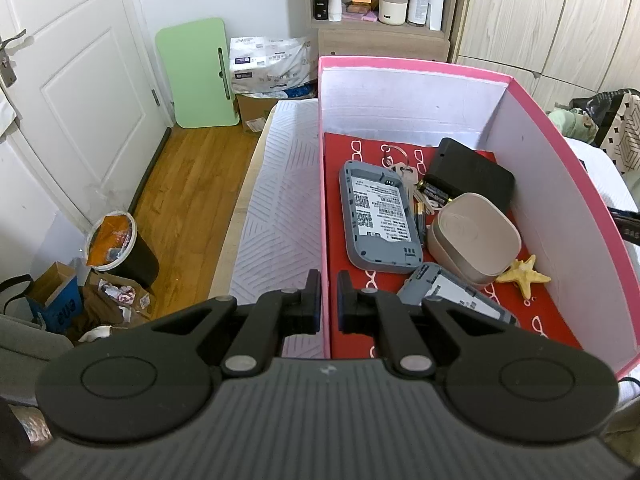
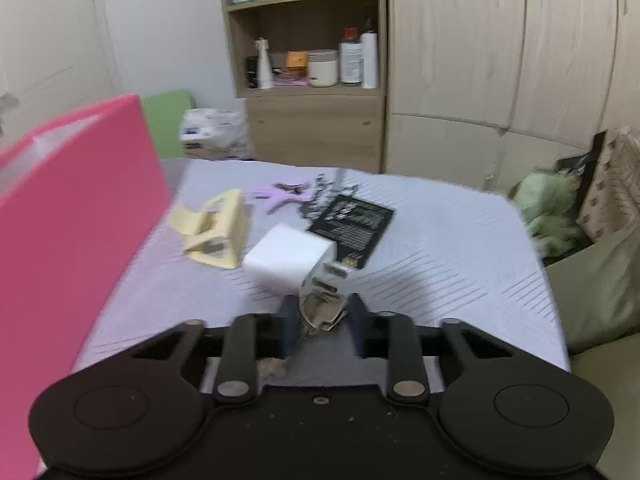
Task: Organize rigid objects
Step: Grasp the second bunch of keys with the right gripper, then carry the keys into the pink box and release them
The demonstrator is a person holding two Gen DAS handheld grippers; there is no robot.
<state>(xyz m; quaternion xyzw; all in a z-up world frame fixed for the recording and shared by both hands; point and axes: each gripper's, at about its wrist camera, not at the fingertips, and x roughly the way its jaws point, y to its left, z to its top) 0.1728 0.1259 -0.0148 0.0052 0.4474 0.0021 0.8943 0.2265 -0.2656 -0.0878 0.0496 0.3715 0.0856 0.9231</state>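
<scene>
left gripper [image 1: 329, 300] on pink box [image 1: 560, 148] wall, right gripper [image 2: 322, 316] around shell [image 2: 322, 314]

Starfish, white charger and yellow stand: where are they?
starfish [image 1: 524, 276]: left wrist view, its middle.
white charger [image 2: 290, 258]: right wrist view, top face.
yellow stand [image 2: 234, 232]: right wrist view, its side wall.

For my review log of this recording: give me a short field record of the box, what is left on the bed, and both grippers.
box: pink box, holds grey devices, keys, batteries, starfish
left gripper: shut on the box's left wall
right gripper: jaws around a small brownish object, grip unclear, picture blurred
still on bed: white charger, yellow stand, black card
</scene>
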